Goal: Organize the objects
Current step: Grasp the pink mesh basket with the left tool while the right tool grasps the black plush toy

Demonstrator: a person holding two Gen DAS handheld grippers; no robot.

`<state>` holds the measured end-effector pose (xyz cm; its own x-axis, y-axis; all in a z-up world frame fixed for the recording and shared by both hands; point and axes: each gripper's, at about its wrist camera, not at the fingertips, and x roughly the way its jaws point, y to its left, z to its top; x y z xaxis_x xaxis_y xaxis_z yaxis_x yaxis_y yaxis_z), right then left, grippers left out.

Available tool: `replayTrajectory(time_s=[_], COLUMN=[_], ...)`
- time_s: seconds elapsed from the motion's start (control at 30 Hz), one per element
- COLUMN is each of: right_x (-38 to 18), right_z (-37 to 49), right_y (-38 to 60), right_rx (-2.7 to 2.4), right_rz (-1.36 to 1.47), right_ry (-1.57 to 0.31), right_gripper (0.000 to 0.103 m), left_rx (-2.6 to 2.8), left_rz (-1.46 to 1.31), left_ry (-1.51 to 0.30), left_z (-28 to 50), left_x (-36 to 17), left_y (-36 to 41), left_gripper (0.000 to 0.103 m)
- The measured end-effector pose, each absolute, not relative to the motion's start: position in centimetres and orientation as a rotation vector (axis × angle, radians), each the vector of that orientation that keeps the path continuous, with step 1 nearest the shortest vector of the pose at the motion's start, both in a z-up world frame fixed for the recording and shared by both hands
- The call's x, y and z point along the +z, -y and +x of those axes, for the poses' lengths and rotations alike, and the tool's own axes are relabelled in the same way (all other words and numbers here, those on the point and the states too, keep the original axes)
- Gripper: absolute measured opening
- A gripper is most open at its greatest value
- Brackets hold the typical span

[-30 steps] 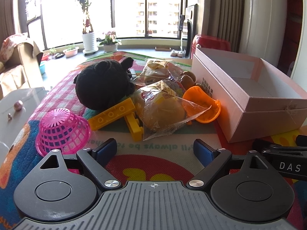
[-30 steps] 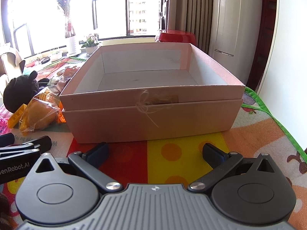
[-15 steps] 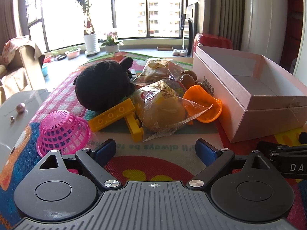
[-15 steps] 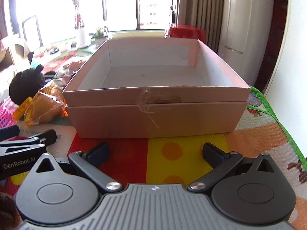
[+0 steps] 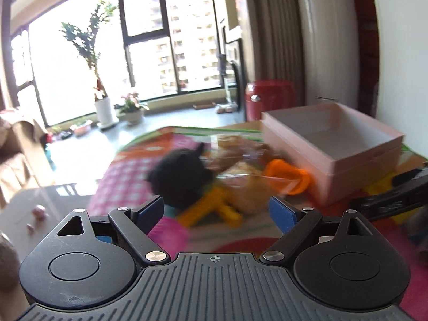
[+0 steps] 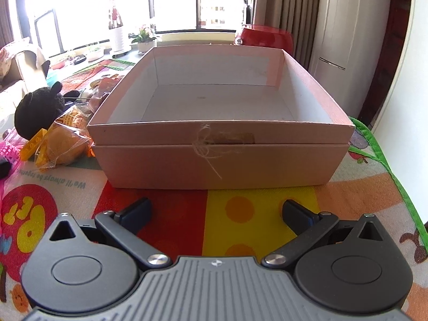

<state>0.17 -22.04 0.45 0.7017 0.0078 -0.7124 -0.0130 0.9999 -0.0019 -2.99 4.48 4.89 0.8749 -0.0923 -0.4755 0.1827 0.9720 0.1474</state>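
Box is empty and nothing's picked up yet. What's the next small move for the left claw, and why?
Probably ease the left claw, its jaws closing slightly with nothing between them, forward and down onto the black plush toy. It lies closest ahead in the pile, and the pink box holds nothing yet.

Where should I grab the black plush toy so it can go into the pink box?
Pinch the black plush toy across its round body, coming from above: it is soft, its top is clear, and yellow blocks and a bagged bun crowd its base.
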Motion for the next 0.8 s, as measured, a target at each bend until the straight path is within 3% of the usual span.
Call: replayTrajectory(time_s=[0.17, 0.3, 0.33, 0.37, 0.4, 0.73, 0.8], right_x=[0.5, 1.2, 1.6, 2.2, 2.7, 4.5, 4.4], right_z=[0.3, -0.9, -1.7, -2.6, -3.4, -2.4, -0.8], right_y=[21.8, 21.3, 20.8, 20.1, 19.2, 5.4, 3.2], right_rx=[0.044, 0.115, 0.111, 0.117, 0.136, 0.401, 0.41], right_rz=[-0.023, -0.034, -0.048, -0.07, -0.097, -0.286, -0.334], right_ry=[-0.793, -0.751, -0.712, -0.67, -0.624, -0.449, -0.438], right_gripper=[0.103, 0.103, 0.103, 0.103, 0.103, 0.102, 0.094], left_rx=[-0.044, -0.025, -0.03, -0.045, -0.056, -0.05, -0.044], left_rz=[0.121, 0.085, 0.064, 0.043, 0.032, -0.042, -0.061], left_ry=[-0.656, -0.667, -0.664, -0.656, -0.648, -0.551, -0.531], left_z=[0.8, 2.9, 3.0, 2.9, 2.7, -3.1, -3.9], left_x=[2.9, 1.5, 1.4, 1.6, 1.8, 5.7, 6.1], left_y=[-8.9, -10.5, -10.9, -11.1, -11.3, -14.4, -15.4], left_gripper=[0.091, 0.091, 0.085, 0.07, 0.067, 0.067, 0.067])
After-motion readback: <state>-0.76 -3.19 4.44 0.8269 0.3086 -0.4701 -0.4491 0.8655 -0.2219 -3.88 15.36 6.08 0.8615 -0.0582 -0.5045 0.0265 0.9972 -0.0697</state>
